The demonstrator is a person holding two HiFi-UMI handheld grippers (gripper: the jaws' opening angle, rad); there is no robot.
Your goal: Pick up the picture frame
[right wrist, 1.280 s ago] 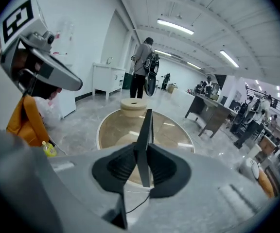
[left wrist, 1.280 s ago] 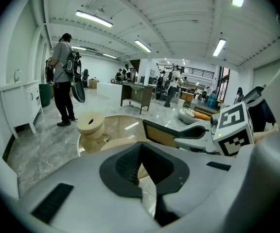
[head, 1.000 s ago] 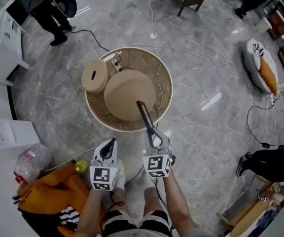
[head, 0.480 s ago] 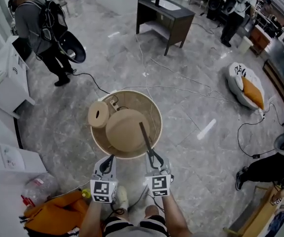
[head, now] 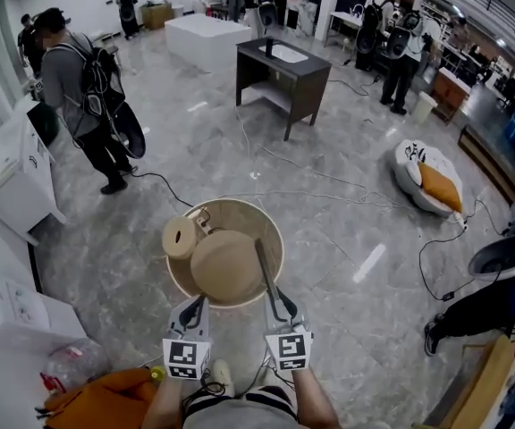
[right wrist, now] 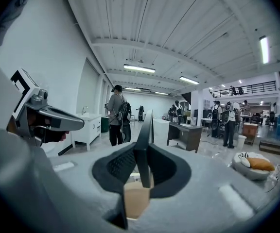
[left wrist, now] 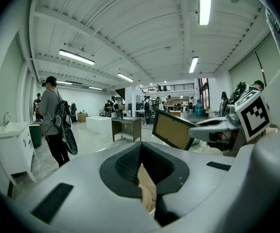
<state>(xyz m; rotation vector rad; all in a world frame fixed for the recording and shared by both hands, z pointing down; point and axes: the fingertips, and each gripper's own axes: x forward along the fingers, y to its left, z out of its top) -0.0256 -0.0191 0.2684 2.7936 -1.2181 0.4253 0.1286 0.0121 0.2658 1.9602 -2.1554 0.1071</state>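
Risk: the picture frame (head: pixel 264 266) is pinched by one thin edge only in the right hand-held gripper (right wrist: pixel 141 166), w/ most of its length sticking out past the jaws. A quick swing could make it pivot or slip & drop onto the round bench (head: pixel 240 204) or the floor. The left hand-held gripper (left wrist: pixel 141 152) has its jaws together w/ nothing in them, so there's no 2nd support. Frame: slim dark rim, flat tan panel, edge-on from above. It's held in the air over the bench's right side, near the rim.
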